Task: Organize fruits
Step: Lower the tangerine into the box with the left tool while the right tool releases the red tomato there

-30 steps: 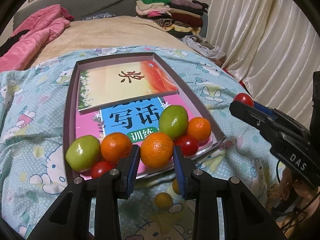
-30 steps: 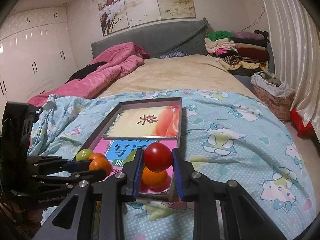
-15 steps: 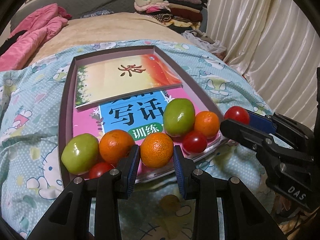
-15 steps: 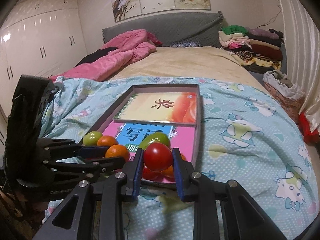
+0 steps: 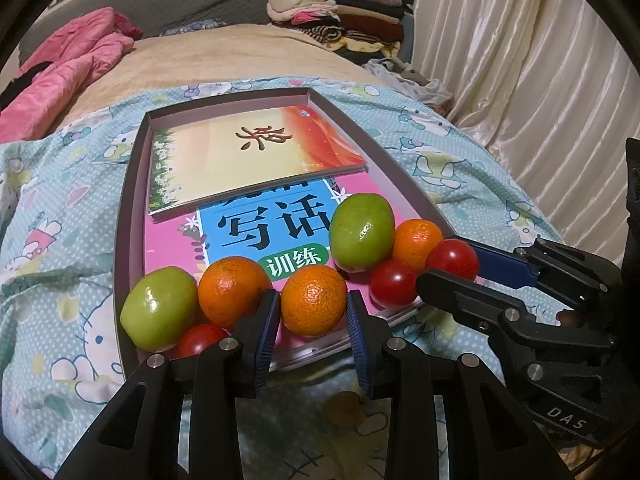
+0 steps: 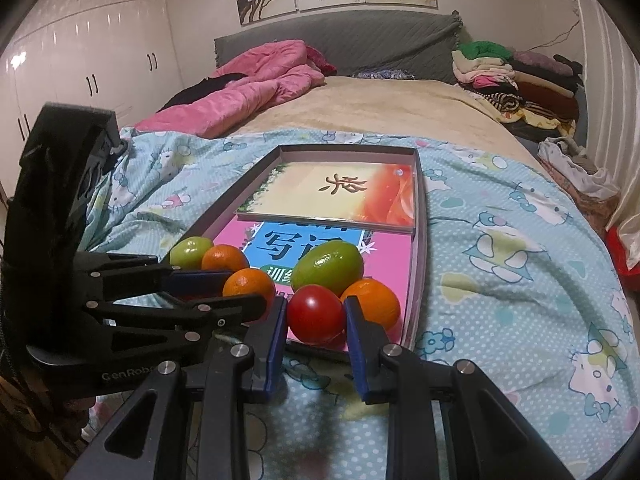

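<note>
Right tool [image 6: 316, 316] gripping tomato [image 6: 316, 314], underside hidden (possibly resting)

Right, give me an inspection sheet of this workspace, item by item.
Surface: bed with a blue cartoon-print sheet; a shallow box tray lies on it.
Job's things: in the tray, two green fruits, oranges, red tomatoes, all crowded at the near end.
Clutter: two booklets lining the tray, under the fruit.
Grippers: left tongs around an orange; right tongs around a tomato.
Cables: nothing seen.
Surroundings: pink duvet, folded clothes pile, curtain, white wardrobe.
</note>
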A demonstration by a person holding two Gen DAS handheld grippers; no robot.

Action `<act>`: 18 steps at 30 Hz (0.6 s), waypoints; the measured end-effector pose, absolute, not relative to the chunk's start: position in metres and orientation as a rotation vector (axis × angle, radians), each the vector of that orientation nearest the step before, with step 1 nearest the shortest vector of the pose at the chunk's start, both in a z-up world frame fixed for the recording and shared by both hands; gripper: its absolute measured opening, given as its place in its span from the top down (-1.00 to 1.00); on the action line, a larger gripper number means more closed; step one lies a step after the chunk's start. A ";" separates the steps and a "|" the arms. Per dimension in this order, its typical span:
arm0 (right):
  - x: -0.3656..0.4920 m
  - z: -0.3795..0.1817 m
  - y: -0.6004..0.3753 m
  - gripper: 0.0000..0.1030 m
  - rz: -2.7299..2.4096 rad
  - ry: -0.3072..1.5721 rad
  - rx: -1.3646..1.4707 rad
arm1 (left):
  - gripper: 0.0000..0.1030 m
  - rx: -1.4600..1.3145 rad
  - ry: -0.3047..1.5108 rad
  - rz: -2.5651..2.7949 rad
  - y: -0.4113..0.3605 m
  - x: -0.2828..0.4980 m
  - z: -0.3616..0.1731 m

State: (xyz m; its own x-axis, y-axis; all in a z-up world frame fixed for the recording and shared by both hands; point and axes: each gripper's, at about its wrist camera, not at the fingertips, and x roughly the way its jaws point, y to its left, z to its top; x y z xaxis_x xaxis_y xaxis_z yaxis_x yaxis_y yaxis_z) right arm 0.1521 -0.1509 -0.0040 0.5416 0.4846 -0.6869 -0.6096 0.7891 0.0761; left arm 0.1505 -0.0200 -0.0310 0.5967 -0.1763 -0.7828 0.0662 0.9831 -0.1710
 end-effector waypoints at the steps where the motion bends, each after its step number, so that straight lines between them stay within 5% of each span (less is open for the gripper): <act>1: 0.152 -0.005 -0.150 0.45 0.656 0.759 -0.183 | 0.33 -0.128 0.921 -0.141 -0.020 0.151 -0.031; 18: 0.161 -0.011 -0.152 0.45 0.604 0.765 -0.215 | 0.33 -0.130 0.922 -0.141 -0.020 0.151 -0.031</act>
State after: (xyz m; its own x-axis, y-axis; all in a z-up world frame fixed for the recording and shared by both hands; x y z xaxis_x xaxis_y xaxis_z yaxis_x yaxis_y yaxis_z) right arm 0.1605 -0.1520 -0.0114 0.5632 0.4330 -0.7038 -0.5842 0.8110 0.0315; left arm 0.1512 -0.0201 -0.0314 0.5961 -0.1769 -0.7832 0.0660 0.9829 -0.1717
